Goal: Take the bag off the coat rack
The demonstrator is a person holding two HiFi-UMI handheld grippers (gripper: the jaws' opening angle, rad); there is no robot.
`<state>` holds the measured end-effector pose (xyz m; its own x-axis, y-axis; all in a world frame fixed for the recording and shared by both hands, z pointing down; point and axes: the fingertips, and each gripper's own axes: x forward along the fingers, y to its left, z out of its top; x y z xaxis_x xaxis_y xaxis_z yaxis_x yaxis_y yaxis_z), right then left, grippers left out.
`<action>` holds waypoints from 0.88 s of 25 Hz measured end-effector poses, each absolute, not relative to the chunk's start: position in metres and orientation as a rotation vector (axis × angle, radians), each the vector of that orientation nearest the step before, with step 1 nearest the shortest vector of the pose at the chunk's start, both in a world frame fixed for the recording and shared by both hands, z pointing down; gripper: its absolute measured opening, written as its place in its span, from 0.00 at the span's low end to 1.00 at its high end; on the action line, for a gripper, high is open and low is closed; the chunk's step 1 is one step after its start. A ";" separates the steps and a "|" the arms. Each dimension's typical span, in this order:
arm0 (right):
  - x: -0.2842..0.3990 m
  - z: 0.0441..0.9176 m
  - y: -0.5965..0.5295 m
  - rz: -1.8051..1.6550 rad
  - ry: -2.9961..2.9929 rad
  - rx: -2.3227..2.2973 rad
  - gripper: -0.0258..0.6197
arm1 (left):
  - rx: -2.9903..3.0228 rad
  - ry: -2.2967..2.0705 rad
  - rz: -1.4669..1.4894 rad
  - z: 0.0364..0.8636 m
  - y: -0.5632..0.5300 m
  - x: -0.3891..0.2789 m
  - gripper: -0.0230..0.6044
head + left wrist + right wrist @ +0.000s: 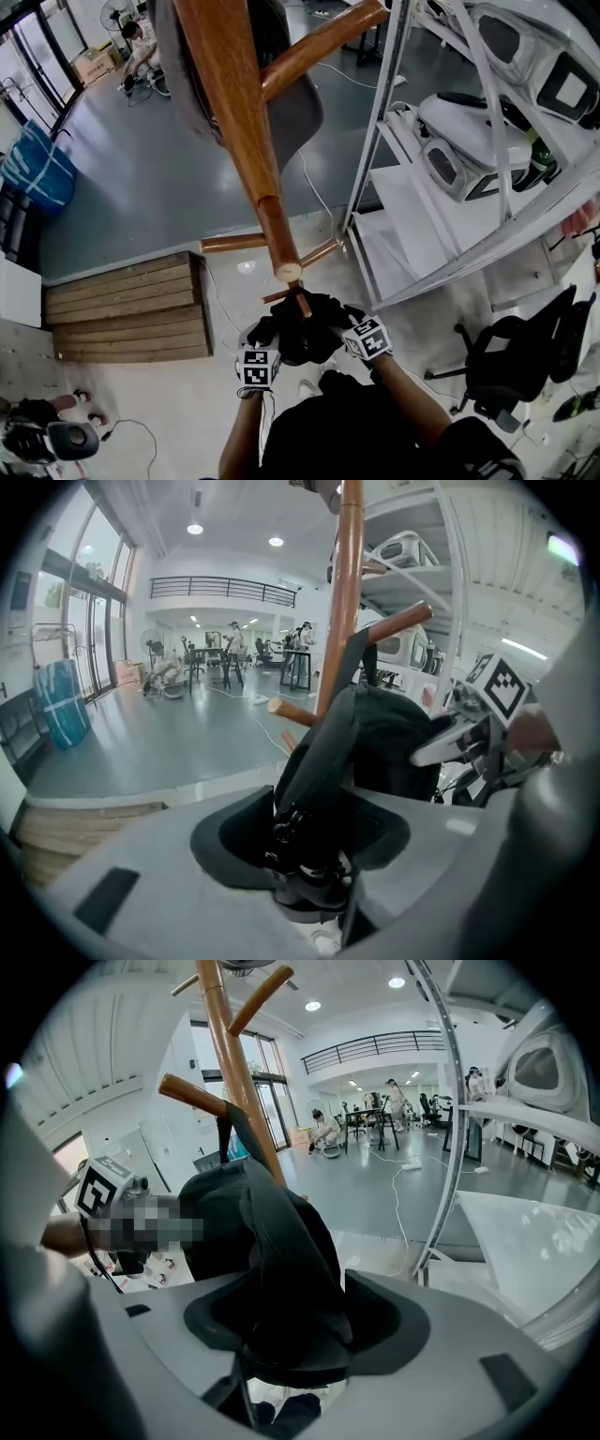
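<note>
A black bag (302,330) hangs low on the wooden coat rack (234,103), right by a short peg (302,302). Both grippers hold it from below. My left gripper (309,841) is shut on the bag's black strap (323,752), whose buckle sits between the jaws. My right gripper (300,1326) is shut on a thick fold of the bag (272,1241), and the fabric fills its jaw gap. In the head view the left gripper (267,333) and the right gripper (342,319) flank the bag, which hides their fingertips. The rack's pole (239,1072) rises just behind the bag.
A metal shelf unit (487,141) with white machines stands close on the right. A low wooden platform (127,309) lies at the left, and a black office chair (511,361) at the lower right. A grey garment (300,112) hangs higher on the rack. A cable (314,192) crosses the floor.
</note>
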<state>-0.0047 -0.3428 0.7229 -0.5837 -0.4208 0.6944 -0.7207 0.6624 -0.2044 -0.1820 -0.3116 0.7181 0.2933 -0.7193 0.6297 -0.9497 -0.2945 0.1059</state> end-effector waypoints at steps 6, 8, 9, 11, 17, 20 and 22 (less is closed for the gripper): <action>-0.001 0.725 -0.346 0.630 -2.248 0.903 0.42 | 2.131 -1.486 0.642 0.719 -0.313 -0.180 0.31; -0.001 0.725 -0.347 0.625 -2.243 0.905 0.41 | 2.143 -1.483 0.646 0.719 -0.312 -0.179 0.29; -0.001 0.725 -0.346 0.623 -2.240 0.908 0.39 | 2.149 -1.482 0.646 0.718 -0.311 -0.179 0.28; 0.000 0.724 -0.346 0.620 -2.232 0.913 0.36 | 2.160 -1.479 0.648 0.718 -0.309 -0.179 0.26; 0.002 0.724 -0.347 0.627 -2.217 0.924 0.30 | 2.184 -1.456 0.664 0.718 -0.307 -0.176 0.22; 0.002 0.724 -0.347 0.628 -2.213 0.929 0.26 | 2.186 -1.441 0.656 0.717 -0.307 -0.175 0.21; 0.002 0.724 -0.346 0.626 -2.212 0.931 0.25 | 2.184 -1.434 0.647 0.716 -0.306 -0.174 0.21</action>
